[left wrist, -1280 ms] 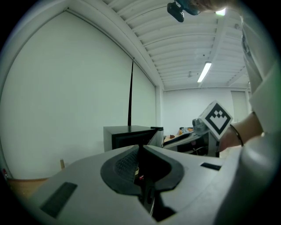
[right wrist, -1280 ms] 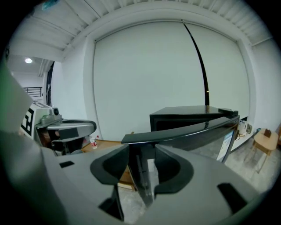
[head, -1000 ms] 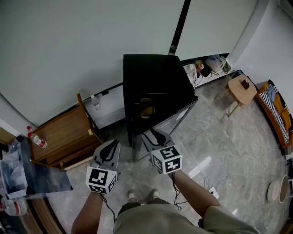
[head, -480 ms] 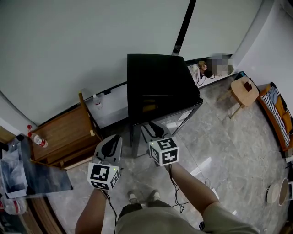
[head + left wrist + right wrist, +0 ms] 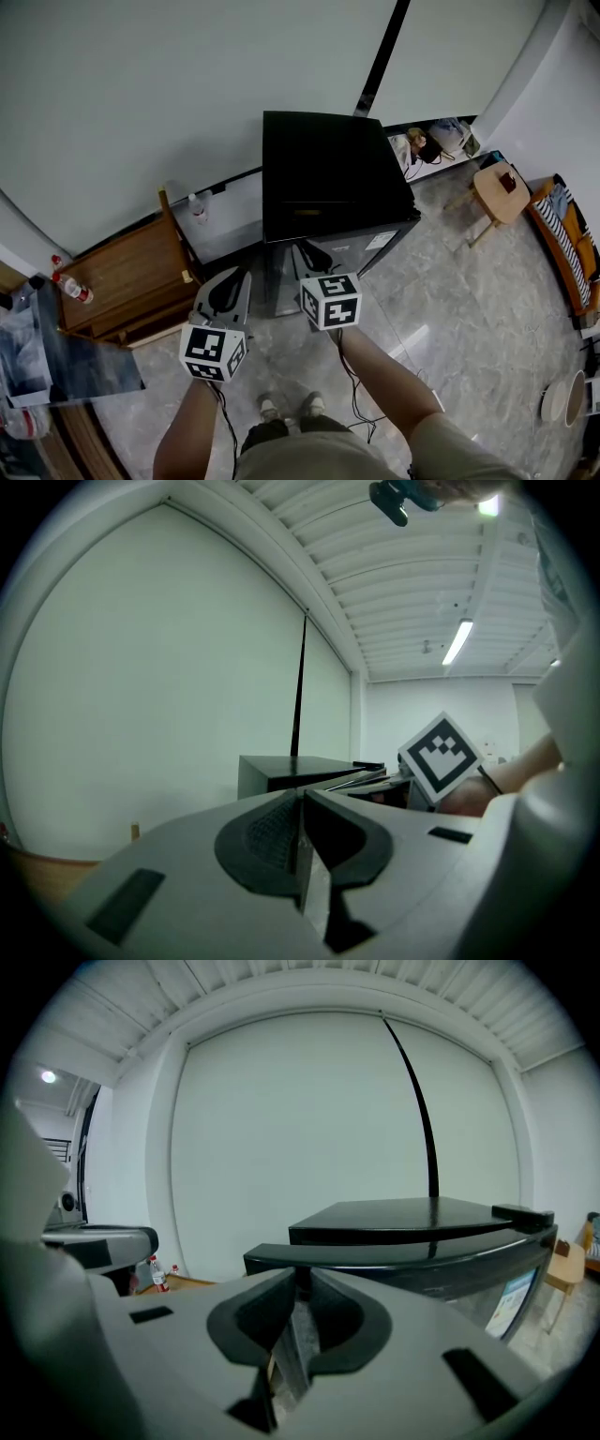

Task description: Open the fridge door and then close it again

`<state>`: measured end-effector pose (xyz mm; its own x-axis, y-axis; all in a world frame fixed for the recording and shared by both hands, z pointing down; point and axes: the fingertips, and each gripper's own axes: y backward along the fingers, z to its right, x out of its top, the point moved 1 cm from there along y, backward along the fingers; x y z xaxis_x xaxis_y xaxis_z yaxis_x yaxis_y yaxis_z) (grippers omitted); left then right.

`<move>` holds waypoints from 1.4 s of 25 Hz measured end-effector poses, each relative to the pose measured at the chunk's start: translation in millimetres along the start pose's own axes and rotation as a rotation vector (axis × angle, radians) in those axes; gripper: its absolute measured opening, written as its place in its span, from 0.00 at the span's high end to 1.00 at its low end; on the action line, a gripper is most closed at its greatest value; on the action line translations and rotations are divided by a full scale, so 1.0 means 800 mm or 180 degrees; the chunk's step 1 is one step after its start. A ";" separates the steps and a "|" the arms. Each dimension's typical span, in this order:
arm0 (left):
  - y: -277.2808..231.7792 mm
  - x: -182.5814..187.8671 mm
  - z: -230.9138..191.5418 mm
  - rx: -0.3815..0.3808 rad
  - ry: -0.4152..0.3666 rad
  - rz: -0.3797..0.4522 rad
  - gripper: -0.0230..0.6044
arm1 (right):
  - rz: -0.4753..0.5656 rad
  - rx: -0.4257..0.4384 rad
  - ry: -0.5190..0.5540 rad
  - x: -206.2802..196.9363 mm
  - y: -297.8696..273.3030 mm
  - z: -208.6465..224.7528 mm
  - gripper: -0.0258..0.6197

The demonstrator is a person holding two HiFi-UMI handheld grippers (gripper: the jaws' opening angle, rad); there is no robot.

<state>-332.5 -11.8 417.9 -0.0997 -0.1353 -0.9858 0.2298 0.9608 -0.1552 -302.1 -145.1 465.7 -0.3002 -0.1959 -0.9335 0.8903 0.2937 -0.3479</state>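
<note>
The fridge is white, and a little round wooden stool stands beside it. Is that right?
Not quite. The fridge is black, not white, as the head view shows. The little round wooden stool does stand beside it.
</note>
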 end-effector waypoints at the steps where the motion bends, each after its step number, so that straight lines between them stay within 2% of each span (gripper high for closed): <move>1: -0.002 0.000 -0.002 -0.0003 0.0004 0.0001 0.92 | -0.0001 -0.0027 0.0012 0.001 -0.004 0.002 0.91; 16: -0.023 -0.003 -0.021 0.0029 0.0066 -0.0011 0.92 | 0.0059 -0.0220 0.0004 0.016 -0.044 0.023 0.96; 21: -0.028 -0.003 -0.018 0.0002 0.0050 -0.0031 0.92 | 0.0102 -0.0312 -0.0107 0.017 -0.045 0.022 0.96; 23: -0.028 -0.003 -0.015 -0.0006 0.0058 -0.0036 0.92 | 0.0094 -0.0294 -0.0140 0.016 -0.044 0.021 0.96; 29: -0.024 0.006 -0.001 -0.0043 0.0012 -0.0049 0.92 | 0.0176 -0.0107 0.0086 0.036 -0.022 0.010 0.96; 35: -0.011 0.038 0.020 -0.0054 -0.0039 0.0034 0.92 | 0.0302 -0.0009 0.0118 0.062 0.033 0.009 0.96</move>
<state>-321.9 -28.5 388.2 -0.0854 -0.1280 -0.9881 0.2144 0.9661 -0.1437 -291.1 -154.1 411.1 -0.2271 -0.1325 -0.9648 0.9144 0.3120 -0.2581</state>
